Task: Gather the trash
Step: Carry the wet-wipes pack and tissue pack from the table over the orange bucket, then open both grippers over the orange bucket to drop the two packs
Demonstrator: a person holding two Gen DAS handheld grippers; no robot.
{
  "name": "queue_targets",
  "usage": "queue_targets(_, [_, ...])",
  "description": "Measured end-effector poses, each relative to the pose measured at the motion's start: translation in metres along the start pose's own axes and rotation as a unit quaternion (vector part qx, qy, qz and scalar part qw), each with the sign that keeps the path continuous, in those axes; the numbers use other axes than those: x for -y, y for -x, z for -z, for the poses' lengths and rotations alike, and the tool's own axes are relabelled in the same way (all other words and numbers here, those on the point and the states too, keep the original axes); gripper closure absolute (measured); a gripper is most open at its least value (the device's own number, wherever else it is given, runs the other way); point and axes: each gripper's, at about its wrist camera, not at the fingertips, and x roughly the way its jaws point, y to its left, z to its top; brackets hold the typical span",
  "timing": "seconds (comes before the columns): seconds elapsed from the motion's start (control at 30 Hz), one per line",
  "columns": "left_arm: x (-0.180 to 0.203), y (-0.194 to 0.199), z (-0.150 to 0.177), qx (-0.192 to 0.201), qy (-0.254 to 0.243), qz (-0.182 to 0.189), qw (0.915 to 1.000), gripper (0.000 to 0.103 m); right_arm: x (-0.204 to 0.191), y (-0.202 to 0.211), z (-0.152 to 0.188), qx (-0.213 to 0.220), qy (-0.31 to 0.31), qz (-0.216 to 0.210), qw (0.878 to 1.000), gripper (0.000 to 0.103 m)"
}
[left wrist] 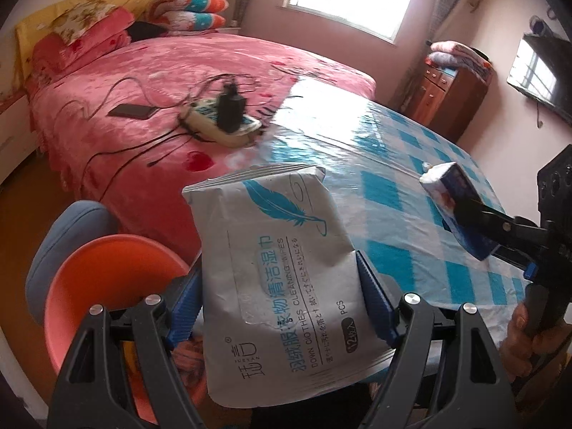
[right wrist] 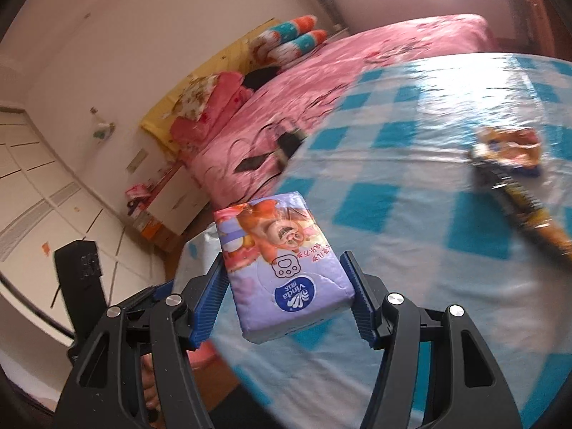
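Observation:
My left gripper (left wrist: 279, 286) is shut on a white pack of cleaning wipes (left wrist: 279, 268) with a blue feather print, held above the edge of the blue-checked table (left wrist: 393, 186). An orange bin (left wrist: 107, 286) sits below and to its left. My right gripper (right wrist: 286, 282) is shut on a purple Vinda tissue pack (right wrist: 286, 264), held above the table's edge (right wrist: 393, 250). In the left wrist view the right gripper (left wrist: 475, 221) and its tissue pack (left wrist: 447, 189) show at the right. A crumpled snack wrapper (right wrist: 514, 178) lies on the table.
A pink bed (left wrist: 161, 82) stands behind the table with a power strip (left wrist: 221, 121), cables and a phone (left wrist: 132, 111) on it. A blue-grey chair back (left wrist: 64, 236) is beside the bin. A wooden cabinet (left wrist: 454, 96) stands by the far wall.

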Motion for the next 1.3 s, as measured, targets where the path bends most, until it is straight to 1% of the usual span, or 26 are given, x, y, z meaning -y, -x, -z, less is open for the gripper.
queue_targets(0.23, [-0.057,0.012,0.013,0.000,0.046,-0.036,0.9983,0.024,-0.050,-0.038,0.006,-0.044,0.027,-0.030,0.998,0.040])
queue_targets(0.37, [-0.094,0.015,0.024,-0.006,0.079,-0.065,0.9947,0.024,-0.074,-0.060,0.008,-0.070,0.044,-0.045,0.996,0.040])
queue_targets(0.5, [-0.125,0.015,0.034,-0.014,0.109,-0.086,0.9903,0.024,-0.098,-0.080,0.012,-0.092,0.062,-0.058,0.992,0.039])
queue_targets(0.67, [-0.148,0.011,0.042,-0.022,0.130,-0.098,0.9863,0.024,-0.125,-0.107,0.015,-0.117,0.085,-0.067,0.987,0.039])
queue_targets(0.87, [-0.168,0.004,0.053,-0.033,0.150,-0.107,0.9823,0.023,-0.144,-0.133,0.020,-0.145,0.103,-0.069,0.982,0.038])
queue_targets(0.93, [-0.175,0.001,0.057,-0.046,0.159,-0.109,0.9802,0.023,-0.149,-0.143,0.022,-0.156,0.101,-0.072,0.980,0.033])
queue_targets(0.97, [-0.178,-0.001,0.059,-0.053,0.162,-0.111,0.9791,0.022,-0.150,-0.147,0.022,-0.157,0.100,-0.070,0.980,0.026])
queue_targets(1.0, [-0.179,-0.001,0.060,-0.054,0.163,-0.111,0.9789,0.022,-0.151,-0.147,0.023,-0.158,0.100,-0.067,0.980,0.022])
queue_targets(1.07, [-0.181,0.001,0.060,-0.050,0.157,-0.116,0.9794,0.022,-0.151,-0.146,0.024,-0.156,0.104,-0.065,0.980,0.021])
queue_targets(1.17, [-0.181,0.007,0.059,-0.040,0.145,-0.125,0.9807,0.022,-0.150,-0.140,0.024,-0.145,0.116,-0.045,0.982,0.018])
queue_targets(1.3, [-0.185,0.008,0.057,-0.039,0.148,-0.128,0.9799,0.022,-0.146,-0.130,0.024,-0.127,0.132,-0.021,0.983,0.017])
